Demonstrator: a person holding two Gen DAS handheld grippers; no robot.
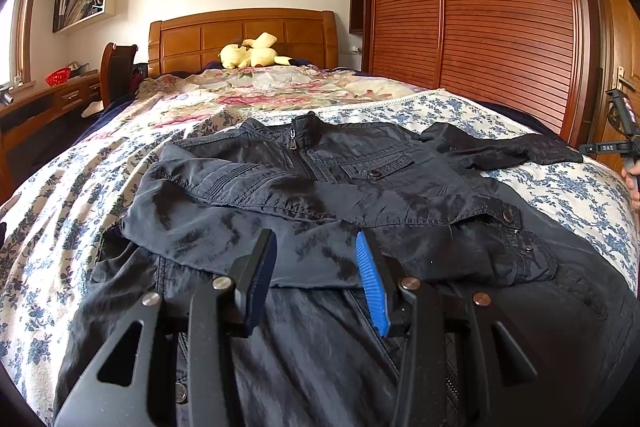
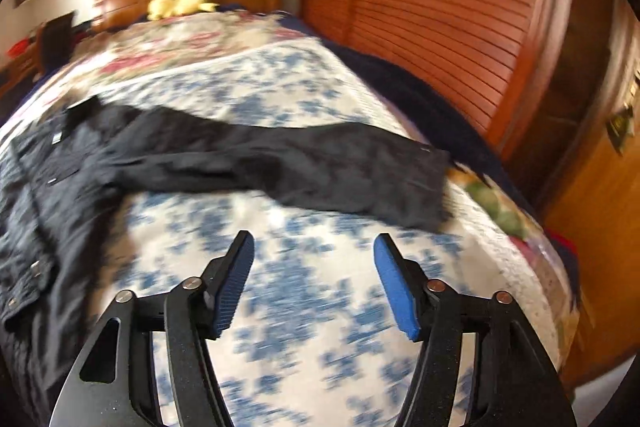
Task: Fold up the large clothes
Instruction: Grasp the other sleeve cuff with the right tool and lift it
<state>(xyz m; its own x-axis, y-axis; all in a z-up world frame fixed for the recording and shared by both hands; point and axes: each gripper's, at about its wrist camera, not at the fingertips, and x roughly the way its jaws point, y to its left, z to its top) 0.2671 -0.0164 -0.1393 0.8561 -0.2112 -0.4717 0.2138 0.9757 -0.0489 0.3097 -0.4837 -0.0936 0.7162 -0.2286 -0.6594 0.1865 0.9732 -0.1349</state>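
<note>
1. Your jacket [image 1: 320, 195] is dark navy, a thin, slightly shiny woven cloth with stitched seams, a metal zipper up the front, snap buttons and a flapped chest pocket. It lies front-up on the bed [image 1: 560, 187], over a white bedspread printed with blue flowers.
2. Taking the wooden headboard [image 1: 244, 35] as your landmark: the jacket's collar points toward it and the hem lies at the end away from it, so the long axis of the body runs along the bed's length.
3. One sleeve [image 1: 240, 227] is folded across the chest, its snap cuff lying on the body on the wardrobe side. The other sleeve [image 2: 304, 163] stretches out flat, crosswise to the line toward the headboard, its cuff near the bed's edge by the slatted wooden wardrobe [image 2: 440, 7].
4. Your left tongs [image 1: 316, 263] stand apart about halfway, gripping nothing, hovering over the folded sleeve and lower front, on the side far from the headboard. Whether the tips touch the cloth, you cannot tell.
5. Your right tongs [image 2: 314, 263] are spread wide and hold nothing, above bare flowered bedspread, just short of the outstretched sleeve, farther from the headboard than it. That view is motion-blurred.
6. A yellow plush toy [image 1: 252, 53] sits against the headboard.
</note>
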